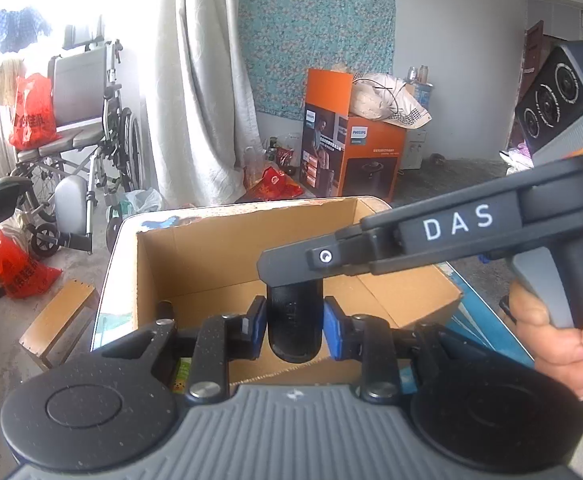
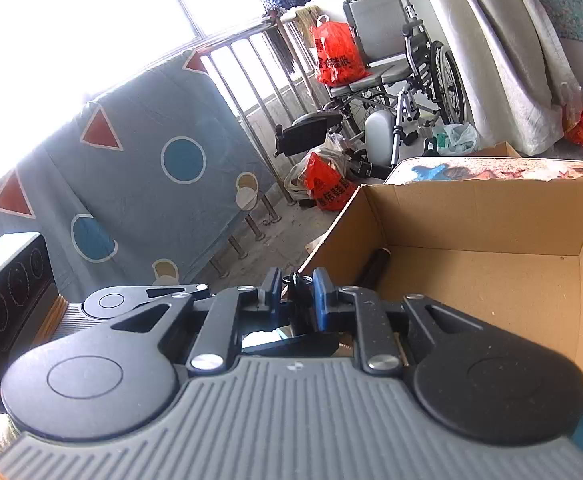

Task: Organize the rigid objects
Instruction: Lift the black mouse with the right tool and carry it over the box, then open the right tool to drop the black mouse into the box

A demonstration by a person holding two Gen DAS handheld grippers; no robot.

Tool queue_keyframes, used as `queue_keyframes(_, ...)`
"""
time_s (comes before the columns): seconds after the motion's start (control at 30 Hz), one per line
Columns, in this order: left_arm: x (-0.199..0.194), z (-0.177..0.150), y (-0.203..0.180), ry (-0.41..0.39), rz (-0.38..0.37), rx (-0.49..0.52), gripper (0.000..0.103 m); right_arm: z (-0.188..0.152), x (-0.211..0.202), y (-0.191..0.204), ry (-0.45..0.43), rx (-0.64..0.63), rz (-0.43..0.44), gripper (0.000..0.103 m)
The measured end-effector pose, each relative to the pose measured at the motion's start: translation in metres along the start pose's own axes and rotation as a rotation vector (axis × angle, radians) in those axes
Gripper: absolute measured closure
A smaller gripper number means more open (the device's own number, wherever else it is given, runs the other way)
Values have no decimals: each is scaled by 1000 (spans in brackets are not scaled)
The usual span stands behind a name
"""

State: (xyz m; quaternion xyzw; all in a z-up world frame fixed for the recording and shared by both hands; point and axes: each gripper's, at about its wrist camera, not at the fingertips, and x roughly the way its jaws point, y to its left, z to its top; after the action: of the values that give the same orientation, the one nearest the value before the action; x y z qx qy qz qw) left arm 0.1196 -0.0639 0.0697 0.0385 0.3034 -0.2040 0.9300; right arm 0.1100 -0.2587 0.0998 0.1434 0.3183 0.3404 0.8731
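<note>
A black cylinder (image 1: 295, 332) is held over an open cardboard box (image 1: 227, 252), with my left gripper (image 1: 295, 316) shut on its near end. My right gripper (image 1: 287, 266) reaches in from the right, its tips close together across the cylinder's far end. In the right wrist view my right gripper (image 2: 296, 290) is shut on a small black ringed part (image 2: 293, 282) above the box (image 2: 471, 216). A black cylinder (image 2: 373, 268) shows just past its right finger; I cannot tell if it is the same object. The left tool's disc (image 2: 109, 301) sits at the left.
The box stands on a patterned table (image 2: 471, 170). A hand (image 1: 563, 340) grips the right tool. On the floor are a wheelchair (image 1: 87, 120), red bags (image 1: 15, 268), a wooden stool (image 1: 59, 320) and an orange carton (image 1: 355, 152). A patterned blue cloth (image 2: 151, 160) hangs on the left.
</note>
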Motion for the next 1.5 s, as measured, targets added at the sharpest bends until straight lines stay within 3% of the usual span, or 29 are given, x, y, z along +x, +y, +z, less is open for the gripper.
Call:
queue_keyframes(0.23,74,21,55,160,55,-122,71,56,98,-68,199,197,42,87)
queue_keyframes(0.27,79,22,61,178,72,-133,68,57,112,-78,231,226,49,87)
queue_keyframes(0.33,85,23,75,202,98,-170,46,62,140,-95,281,279,50,87)
queue_keyframes(0.43,82,22,85,195,109,-201,37,59,184,-119,365,339,35,87)
queue_keyframes(0.57,77,20,90,188,110,-220,27,58,223,-140,410,361,-13,87)
queue_keyframes(0.87,35,17,83,69,61,-255,12,55,254,-156,455,392,-30,85)
queue_keyframes(1.03,9,18,75,1,46,-260,8,50,254,-145,498,367,-30,82)
queue_keyframes(1.23,-30,9,67,-70,21,-279,5,65,220,-137,433,358,-29,72)
queue_keyframes(1.5,-73,-19,45,-121,43,-234,1,60,81,-103,222,289,22,58)
